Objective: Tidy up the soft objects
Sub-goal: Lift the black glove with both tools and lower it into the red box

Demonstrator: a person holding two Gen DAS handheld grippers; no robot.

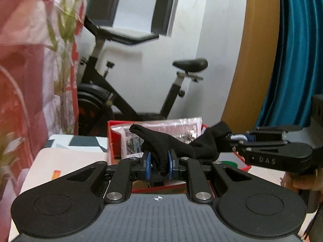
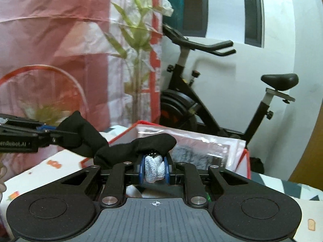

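Looking along the left gripper [image 1: 158,164] from its own camera, its blue pads are closed down to a narrow gap on one end of a black knit sock [image 1: 161,143], which rises from the grip and folds over toward the far left. The fabric then runs right to where the right gripper [image 1: 228,142] comes in from the right side and appears to hold its other end (the actual contact is partly hidden behind the fabric). Just beyond the sock sits a red box [image 1: 115,139] on the table, with a clear plastic packet [image 1: 181,127] standing in it; a green object shows at the box's near right corner, too little of it to name. From the right wrist camera, the right gripper [image 2: 154,170] is nearly closed on a bunched light grey-white knit piece [image 2: 153,168] with a dark dotted patch at its top, and the black sock [image 2: 141,145] lies draped over the top of the fingers, leading left to the left gripper [image 2: 55,134], which clasps its far end. Whether the pale piece is the sock's own lining or a second item I cannot tell. The red box [image 2: 245,165] lies directly behind, with the plastic packet [image 2: 201,147] and something grey and knitted inside it. My judgement is that the task is mid-way at best: the sock hangs held between both tools above the table, near the box but not in it, neither folded nor set down, so straightening or folding it and putting it away remain.
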